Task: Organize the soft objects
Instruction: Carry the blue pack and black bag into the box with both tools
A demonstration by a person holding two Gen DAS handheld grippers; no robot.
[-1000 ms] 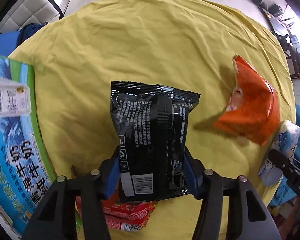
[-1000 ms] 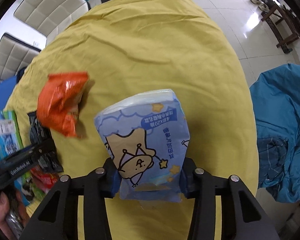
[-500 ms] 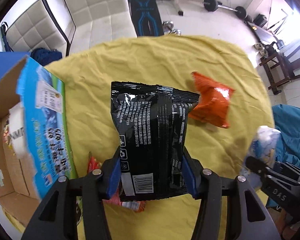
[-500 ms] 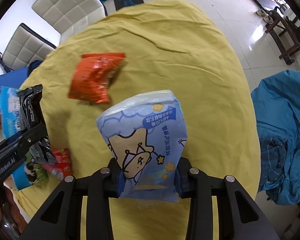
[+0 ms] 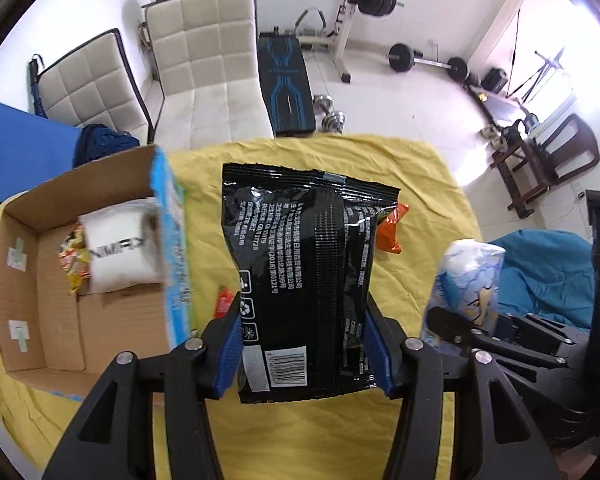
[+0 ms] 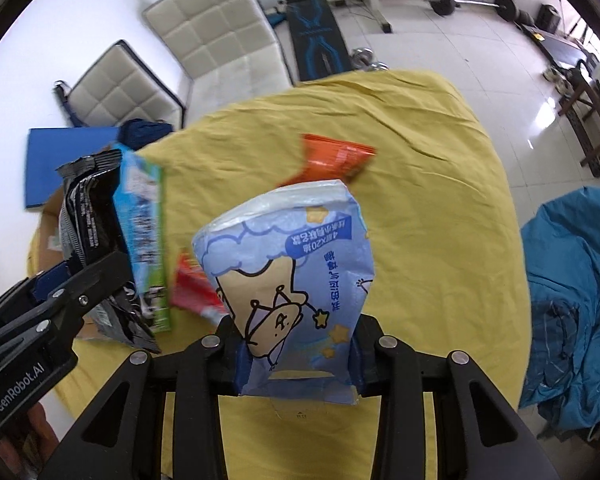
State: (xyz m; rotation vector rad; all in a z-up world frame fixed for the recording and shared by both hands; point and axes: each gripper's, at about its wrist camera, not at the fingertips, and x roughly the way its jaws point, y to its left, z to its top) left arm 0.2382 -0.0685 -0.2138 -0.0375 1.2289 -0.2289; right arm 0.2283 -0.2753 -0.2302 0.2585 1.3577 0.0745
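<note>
My left gripper (image 5: 302,344) is shut on a black snack bag (image 5: 308,264) and holds it upright above the yellow cloth (image 5: 420,208). My right gripper (image 6: 296,356) is shut on a light blue tissue pack (image 6: 296,276), also lifted; the pack shows in the left wrist view (image 5: 468,276). An open cardboard box (image 5: 40,320) stands to the left, with a white pack (image 5: 118,256) and a yellow snack bag (image 5: 74,256) inside. An orange bag (image 6: 332,158) lies on the cloth beyond. A red packet (image 6: 192,292) lies by the box.
The yellow cloth covers a round table (image 6: 440,200). White padded chairs (image 5: 212,64) and gym weights (image 5: 400,56) stand behind it. A blue cloth heap (image 6: 572,300) lies to the right. The box's blue printed flap (image 6: 140,240) stands up beside the black bag.
Both grippers have risen and tilted up with their bags. The box's inside and the room behind have come into view. The orange bag looks farther away.
</note>
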